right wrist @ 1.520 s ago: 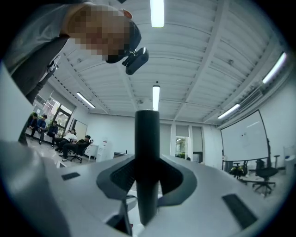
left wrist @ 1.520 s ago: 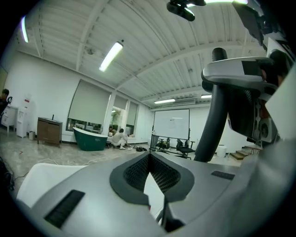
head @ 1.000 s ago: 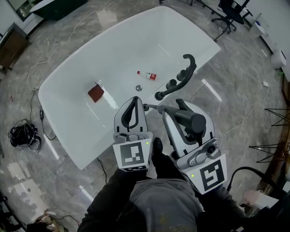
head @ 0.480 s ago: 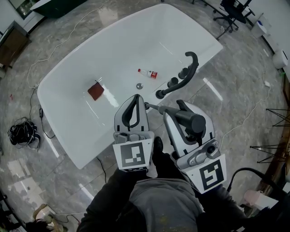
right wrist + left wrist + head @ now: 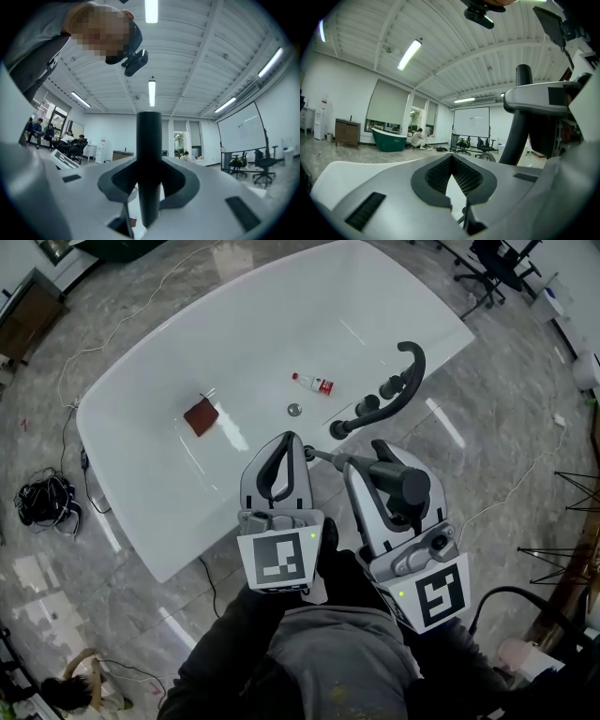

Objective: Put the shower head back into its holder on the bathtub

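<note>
The black shower head [image 5: 404,484] is clamped upright in my right gripper [image 5: 367,467], just short of the white bathtub's [image 5: 187,512] near rim. In the right gripper view its handle [image 5: 149,154] stands between the pads, and the right gripper [image 5: 149,177] is shut on it. A thin metal hose [image 5: 323,457] runs from it toward the black tap set [image 5: 389,395] on the tub's right rim. My left gripper [image 5: 292,441] sits beside it on the left with nothing held. In the left gripper view the left gripper's [image 5: 451,158] tips meet.
In the tub lie a red-brown cloth [image 5: 200,415], a small red-labelled bottle [image 5: 314,382] and the drain [image 5: 294,410]. A bundle of cable [image 5: 45,502] lies on the marble floor at left. Office chairs [image 5: 492,263] stand far right, stand legs [image 5: 562,493] at right.
My right gripper has sunk slightly with the shower head still in it. The left gripper has stayed where it was. The head view has shifted a little.
</note>
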Demonstrator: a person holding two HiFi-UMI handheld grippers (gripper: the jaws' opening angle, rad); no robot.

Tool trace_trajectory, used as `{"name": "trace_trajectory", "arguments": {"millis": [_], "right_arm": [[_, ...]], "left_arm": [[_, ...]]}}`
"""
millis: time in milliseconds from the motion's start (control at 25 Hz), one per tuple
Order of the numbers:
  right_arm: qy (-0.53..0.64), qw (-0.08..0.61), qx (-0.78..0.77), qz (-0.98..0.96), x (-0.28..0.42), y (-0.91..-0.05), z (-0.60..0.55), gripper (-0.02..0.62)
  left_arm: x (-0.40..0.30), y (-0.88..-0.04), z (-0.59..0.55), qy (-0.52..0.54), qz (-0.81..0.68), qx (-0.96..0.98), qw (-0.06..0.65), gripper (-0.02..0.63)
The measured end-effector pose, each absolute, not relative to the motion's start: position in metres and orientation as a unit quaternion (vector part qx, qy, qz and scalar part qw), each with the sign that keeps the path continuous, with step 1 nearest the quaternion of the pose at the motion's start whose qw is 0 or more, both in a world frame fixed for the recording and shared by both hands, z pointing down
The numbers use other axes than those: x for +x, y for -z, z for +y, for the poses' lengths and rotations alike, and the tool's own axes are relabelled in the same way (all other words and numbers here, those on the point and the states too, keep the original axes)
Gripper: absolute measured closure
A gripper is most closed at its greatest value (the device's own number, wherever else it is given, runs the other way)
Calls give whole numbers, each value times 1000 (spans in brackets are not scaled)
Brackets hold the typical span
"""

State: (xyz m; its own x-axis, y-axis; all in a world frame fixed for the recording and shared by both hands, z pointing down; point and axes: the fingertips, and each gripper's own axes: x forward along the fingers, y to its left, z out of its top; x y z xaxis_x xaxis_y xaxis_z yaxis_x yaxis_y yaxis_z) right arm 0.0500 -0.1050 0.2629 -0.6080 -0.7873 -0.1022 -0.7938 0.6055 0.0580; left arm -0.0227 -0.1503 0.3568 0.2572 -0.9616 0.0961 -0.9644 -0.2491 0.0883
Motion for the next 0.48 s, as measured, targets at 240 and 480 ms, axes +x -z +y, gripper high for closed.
{"name": "trace_trajectory", "arguments": {"millis": [240,480], "right_arm": [[-44,34,-435,898,46,-277,-110,471],[-41,32,-432,900,45,-296,-110,471]], "left_arm": [[-26,-368,-154,-10,-614,787,62,604],[-26,-387,-151,-11,-617,784,67,604]]}}
